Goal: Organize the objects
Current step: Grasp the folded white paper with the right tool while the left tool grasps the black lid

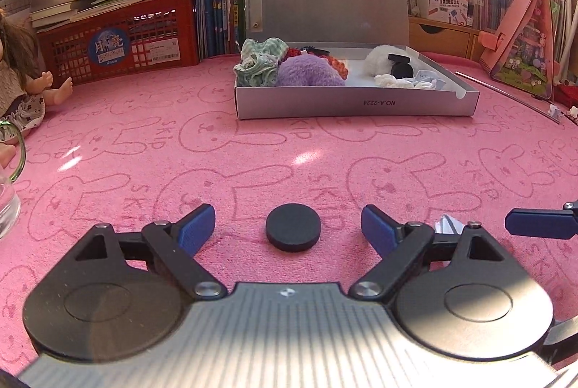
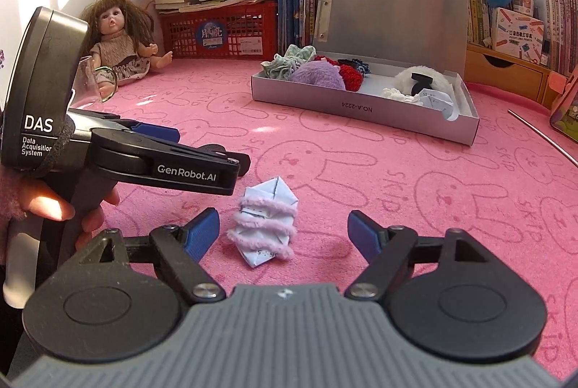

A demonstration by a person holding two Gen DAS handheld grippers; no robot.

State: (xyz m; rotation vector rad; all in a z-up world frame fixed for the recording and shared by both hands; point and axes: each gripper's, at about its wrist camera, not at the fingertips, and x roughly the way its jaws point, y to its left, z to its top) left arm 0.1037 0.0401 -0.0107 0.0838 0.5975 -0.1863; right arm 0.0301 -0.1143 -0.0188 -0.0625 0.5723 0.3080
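- The left gripper [image 1: 287, 232] stands wide open and empty, low over the pink tabletop [image 1: 144, 149], with a flat black disc [image 1: 293, 226] lying between its blue fingertips [image 1: 197, 228], clear of both.
- The disc sits centred in the gap and slightly ahead of the pads; being round, it offers no long axis, so a squeeze from either side should meet it the same way.
- The right gripper [image 2: 283, 235] is also spread wide and holds nothing; a folded paper bundle wrapped in fuzzy pink cord [image 2: 265, 220] lies between its fingers, nearer the left finger [image 2: 202, 234] than the right one.
- The bundle's long axis runs roughly fore and aft, along the fingers, so closing would likely pinch it across its narrow width.
- The open grey box [image 2: 365, 111] sits well ahead on the tabletop, already holding soft scrunchies, black discs and paper pieces; it looks like the destination.
- Each gripper is nearest its own item, and the two tools sit close side by side.
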